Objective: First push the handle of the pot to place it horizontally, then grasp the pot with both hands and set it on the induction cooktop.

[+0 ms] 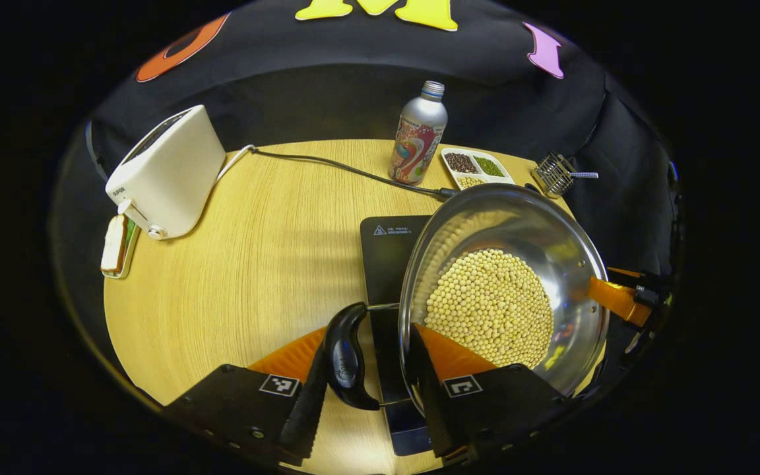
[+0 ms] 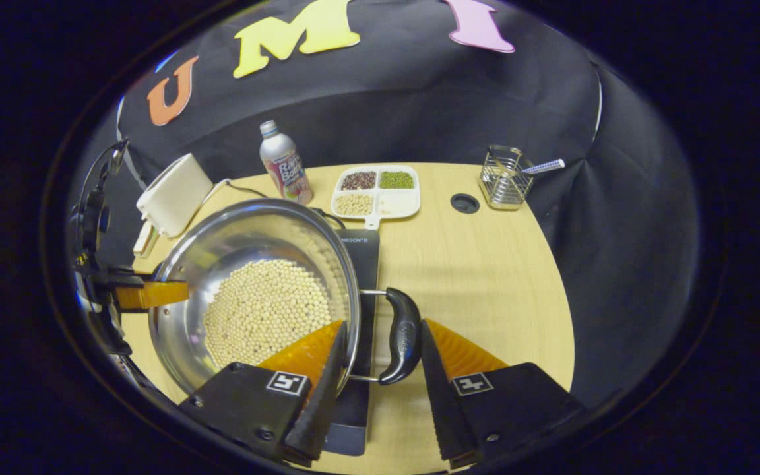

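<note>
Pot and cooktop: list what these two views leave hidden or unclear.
- Cooktop: in the left gripper view the pot covers its right part, so whether the pot rests on it or hangs above cannot be told.
- Pot's base: hidden by the beans in the right gripper view.
- Left claw: both fingers flank the handle; contact is unclear.
- Right claw: likewise around its handle.

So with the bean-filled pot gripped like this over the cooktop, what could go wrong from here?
1. The pot is full of loose soybeans; uneven lifting by the left gripper and right gripper could tip it and spill them.
2. The cooktop cable runs close behind.
</note>
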Demonstrator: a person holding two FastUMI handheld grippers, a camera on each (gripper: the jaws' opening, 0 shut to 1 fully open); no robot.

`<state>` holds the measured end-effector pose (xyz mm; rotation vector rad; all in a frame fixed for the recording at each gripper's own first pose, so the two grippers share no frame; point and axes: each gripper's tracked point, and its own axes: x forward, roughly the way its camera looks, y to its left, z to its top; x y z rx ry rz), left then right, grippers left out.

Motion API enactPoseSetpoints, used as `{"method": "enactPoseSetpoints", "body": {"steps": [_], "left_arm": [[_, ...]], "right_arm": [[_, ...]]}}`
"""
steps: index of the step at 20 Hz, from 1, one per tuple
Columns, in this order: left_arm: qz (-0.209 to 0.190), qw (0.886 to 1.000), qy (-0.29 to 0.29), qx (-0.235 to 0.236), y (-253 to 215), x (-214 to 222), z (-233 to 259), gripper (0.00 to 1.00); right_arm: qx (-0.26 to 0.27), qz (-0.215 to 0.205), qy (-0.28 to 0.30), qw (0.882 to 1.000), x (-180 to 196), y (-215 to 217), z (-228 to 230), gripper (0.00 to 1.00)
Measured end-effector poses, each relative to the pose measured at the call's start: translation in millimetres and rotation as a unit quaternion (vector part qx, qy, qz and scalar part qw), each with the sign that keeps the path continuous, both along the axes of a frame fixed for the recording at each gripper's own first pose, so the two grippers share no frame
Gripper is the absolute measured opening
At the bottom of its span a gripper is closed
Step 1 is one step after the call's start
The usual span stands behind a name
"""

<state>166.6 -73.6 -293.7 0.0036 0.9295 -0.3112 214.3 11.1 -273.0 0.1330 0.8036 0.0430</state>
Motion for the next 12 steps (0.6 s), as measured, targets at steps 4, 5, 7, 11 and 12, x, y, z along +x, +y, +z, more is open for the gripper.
{"method": "enactPoseSetpoints", "body": {"steps": [4, 5, 7, 11, 12], "left_arm": [[0.014, 0.994, -0.107, 0.029, 14.0, 0.4, 35.6, 0.93], [0.018, 0.991, -0.131, 0.036, 17.6, -1.5, 44.9, 0.94], [0.030, 0.984, -0.171, 0.046, 24.3, -7.2, 61.7, 0.95], [0.056, 0.971, -0.230, 0.041, 29.2, -20.5, 91.1, 0.95], [0.057, 0.970, -0.232, 0.035, 28.3, -26.5, 93.1, 0.95]], "right_arm": [[-0.035, 0.002, -0.048, 0.998, -6.0, -6.1, 23.9, 0.70], [-0.048, 0.008, -0.071, 0.996, -8.3, -5.0, 35.1, 0.71], [-0.068, 0.020, -0.108, 0.992, -16.3, 1.0, 54.2, 0.70], [-0.066, 0.038, -0.128, 0.989, -32.6, 27.7, 70.2, 0.89], [-0.065, 0.039, -0.131, 0.989, -34.3, 31.6, 72.2, 0.87]]}}
